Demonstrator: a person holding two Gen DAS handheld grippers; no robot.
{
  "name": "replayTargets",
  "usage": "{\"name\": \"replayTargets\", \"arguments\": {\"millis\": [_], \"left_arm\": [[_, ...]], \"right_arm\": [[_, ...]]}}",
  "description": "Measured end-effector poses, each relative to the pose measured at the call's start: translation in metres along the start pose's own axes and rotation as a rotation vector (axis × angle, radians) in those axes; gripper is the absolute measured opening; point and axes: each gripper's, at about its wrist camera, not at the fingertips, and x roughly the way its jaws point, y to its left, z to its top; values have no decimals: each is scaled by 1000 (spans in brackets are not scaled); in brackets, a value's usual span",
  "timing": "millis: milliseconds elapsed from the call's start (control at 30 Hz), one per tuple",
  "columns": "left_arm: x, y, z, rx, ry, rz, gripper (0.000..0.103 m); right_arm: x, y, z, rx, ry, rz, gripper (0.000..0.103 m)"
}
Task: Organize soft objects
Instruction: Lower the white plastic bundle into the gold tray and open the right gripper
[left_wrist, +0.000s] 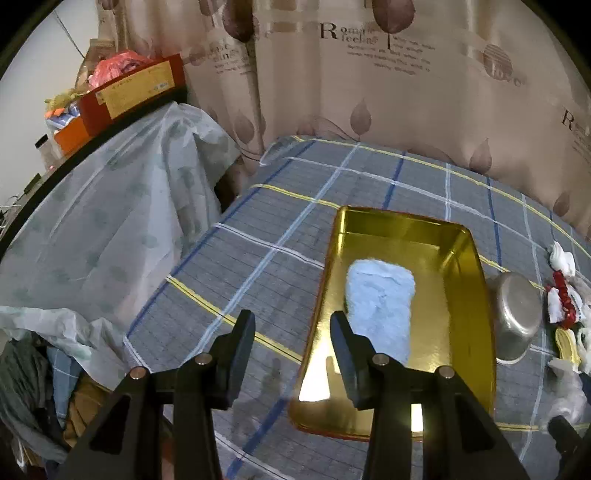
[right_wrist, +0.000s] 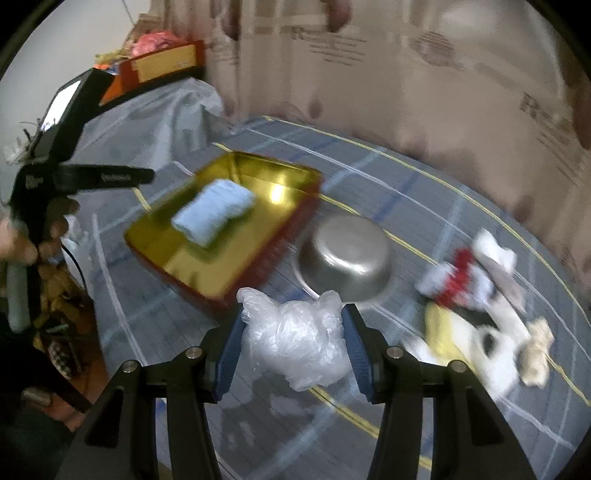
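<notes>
The right gripper (right_wrist: 293, 341) is pinching a crumpled plastic bag (right_wrist: 295, 343) above the checked cloth (left_wrist: 258, 229), near the gold tray (left_wrist: 458, 321). The left gripper (left_wrist: 291, 332) is hanging spread and empty over the tray's near edge. A folded blue towel (left_wrist: 380, 306) is already lying in the tray. Well apart from it, a heap of soft toys and rags (right_wrist: 487, 295) beside the upturned steel bowl (right_wrist: 345, 254) is probably waiting to be sorted.
</notes>
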Motion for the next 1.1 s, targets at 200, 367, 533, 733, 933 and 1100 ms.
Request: {"name": "replayTargets", "arguments": {"millis": [200,367,533,733,933,1100], "left_arm": [[5,10,1,-18,13,9,43],[10,16,1,-36,34,8,43],[11,21,3,-50,34,22,43],[14,31,3,-78,42,34,43],[17,37,4,-90,48,33,43],[18,41,4,-107,54,34,43]], "right_arm": [[23,27,28,-38,-9,49,49],[42,44,46,-93,0,70,49],[65,63,60,-154,21,74,49],[93,81,68,-197,52,72,49],[121,89,73,-182,83,74,50],[135,93,80,-154,87,84,53]]}}
